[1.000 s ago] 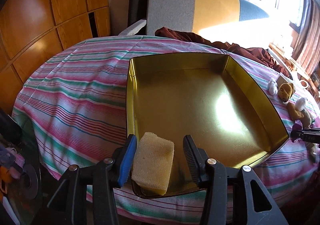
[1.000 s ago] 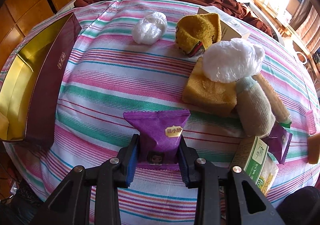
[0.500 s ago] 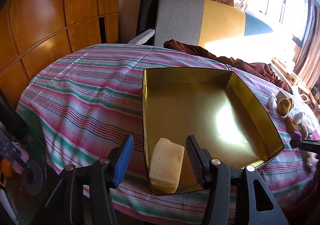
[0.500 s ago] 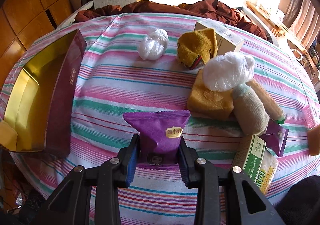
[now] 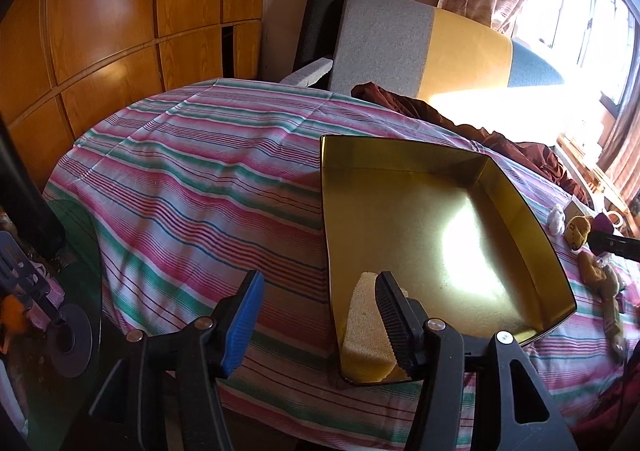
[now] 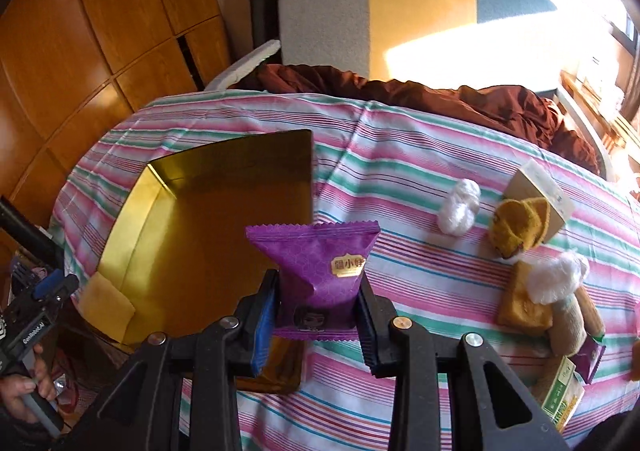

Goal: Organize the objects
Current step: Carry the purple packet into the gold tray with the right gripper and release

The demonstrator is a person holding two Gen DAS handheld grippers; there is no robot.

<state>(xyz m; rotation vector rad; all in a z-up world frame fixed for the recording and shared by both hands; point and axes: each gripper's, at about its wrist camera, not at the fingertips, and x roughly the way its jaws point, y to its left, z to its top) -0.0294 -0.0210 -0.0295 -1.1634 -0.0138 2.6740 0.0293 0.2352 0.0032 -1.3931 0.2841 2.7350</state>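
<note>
Purple foil: a snack packet (image 6: 316, 271) is pinched upright between the pads of the right gripper (image 6: 318, 315), clear of the cloth, with the gold-lined box (image 6: 200, 251) at about nine o'clock of it. In that box's near corner lies a yellow sponge (image 5: 366, 335), leaning against the left wall. The left gripper (image 5: 320, 321) has nothing in its grasp and its jaws are opening; the blue pad stands over the striped tablecloth (image 5: 192, 187) outside the box, the black pad in front of the sponge, whether touching it I cannot tell. From the right wrist view, at three o'clock of the packet, sit a white plastic wad (image 6: 459, 207), a mustard knitted toy (image 6: 518, 227), a brown sponge (image 6: 520, 303) and a green carton (image 6: 562, 399). A hand (image 6: 18, 387) holds the left gripper's handle at eight o'clock.
</note>
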